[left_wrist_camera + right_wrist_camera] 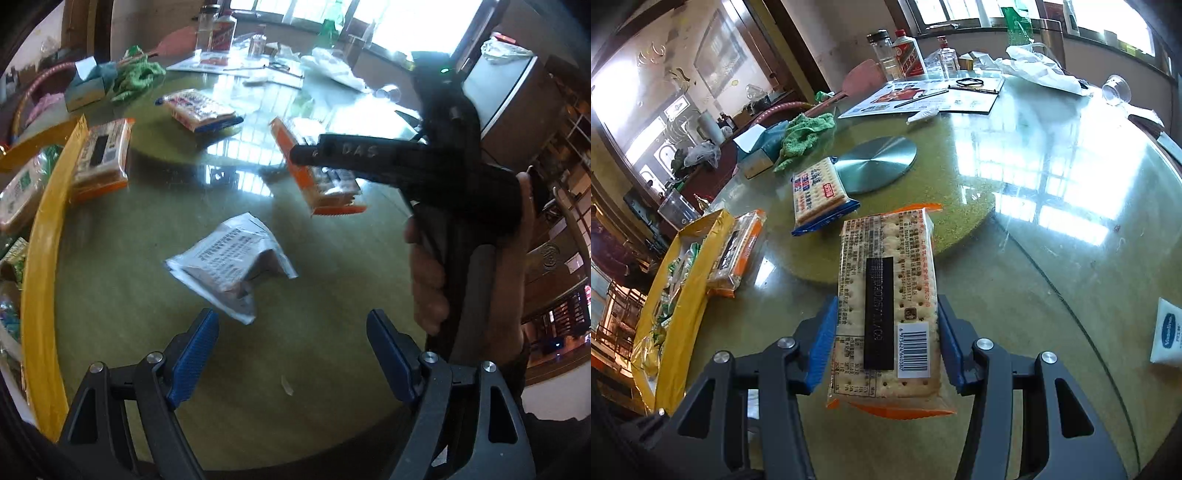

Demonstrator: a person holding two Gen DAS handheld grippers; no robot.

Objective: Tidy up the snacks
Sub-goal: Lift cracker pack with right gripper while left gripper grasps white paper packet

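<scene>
— Blue pads of the right tongs (886, 339) are pressed against both long sides of an orange-edged cracker pack (886, 314), barcode side up, held above the near part of the tabletop (1052, 240).

— And the left tongs (291, 354)?

— Spread wide, nothing between them. A crumpled white packet (232, 266) lies on the tabletop just ahead of them.

— Where do the other snacks sit?

— A blue-edged cracker pack (820, 195) lies toward the middle, touching a round metal disc (875, 164). Another orange pack (737, 251) leans against the wall of a yellow box (690, 295) at the left edge; the box holds green-wrapped items, probably sweets, though they're blurred.

— Anything else?

— A green cloth (805, 134) beside a teal carton (762, 147) at the far left edge.
</scene>
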